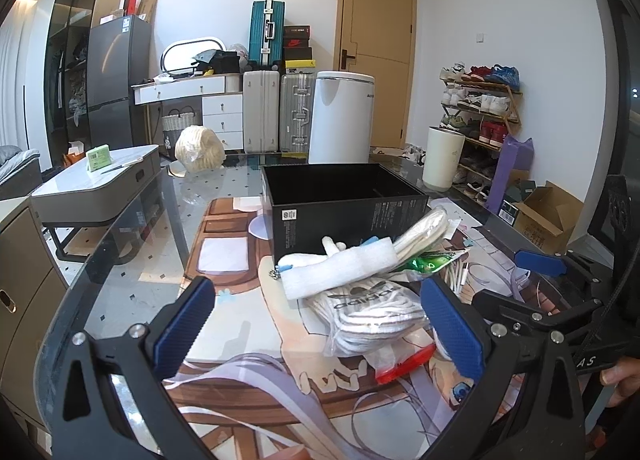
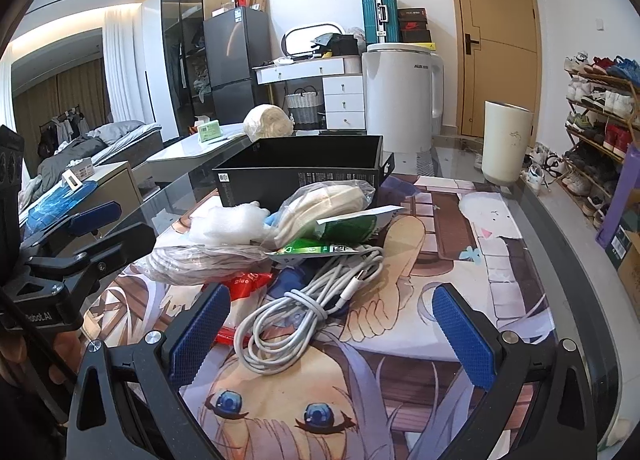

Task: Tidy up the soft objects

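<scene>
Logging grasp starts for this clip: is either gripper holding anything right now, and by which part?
Nothing is held. The left gripper is open around the bagged Adidas socks, not closed on them; the right gripper is open over the white cable.

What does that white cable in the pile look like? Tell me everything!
The white cable is a thin, smooth cord looped into a loose bundle and cinched by a wrap of itself. One plug end sticks out. It lies on the anime mat, leaning on the pile's green packet, between the open right gripper fingers, untouched.
</scene>
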A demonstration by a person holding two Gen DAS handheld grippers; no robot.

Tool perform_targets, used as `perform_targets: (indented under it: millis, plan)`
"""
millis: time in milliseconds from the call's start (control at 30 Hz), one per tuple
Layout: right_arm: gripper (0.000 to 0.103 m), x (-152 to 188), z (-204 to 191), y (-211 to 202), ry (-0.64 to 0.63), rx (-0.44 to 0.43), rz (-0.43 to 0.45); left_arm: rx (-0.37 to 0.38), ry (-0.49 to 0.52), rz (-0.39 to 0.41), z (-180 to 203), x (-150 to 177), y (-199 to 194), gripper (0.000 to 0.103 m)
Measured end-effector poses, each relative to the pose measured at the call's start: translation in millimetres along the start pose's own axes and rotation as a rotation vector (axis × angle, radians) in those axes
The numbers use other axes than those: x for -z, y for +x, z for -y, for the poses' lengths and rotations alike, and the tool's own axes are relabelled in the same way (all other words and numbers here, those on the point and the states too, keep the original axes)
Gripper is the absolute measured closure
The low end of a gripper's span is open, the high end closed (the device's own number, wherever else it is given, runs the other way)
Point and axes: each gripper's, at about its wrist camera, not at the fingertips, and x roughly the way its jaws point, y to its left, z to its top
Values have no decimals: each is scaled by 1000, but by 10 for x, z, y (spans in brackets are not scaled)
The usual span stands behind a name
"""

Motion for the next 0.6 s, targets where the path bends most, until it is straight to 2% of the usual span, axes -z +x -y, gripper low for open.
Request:
perform_targets:
  millis: [600]
  plan:
    - [0, -4, 14, 52, 12, 12, -41, 12, -5, -3, 18, 24, -23, 0]
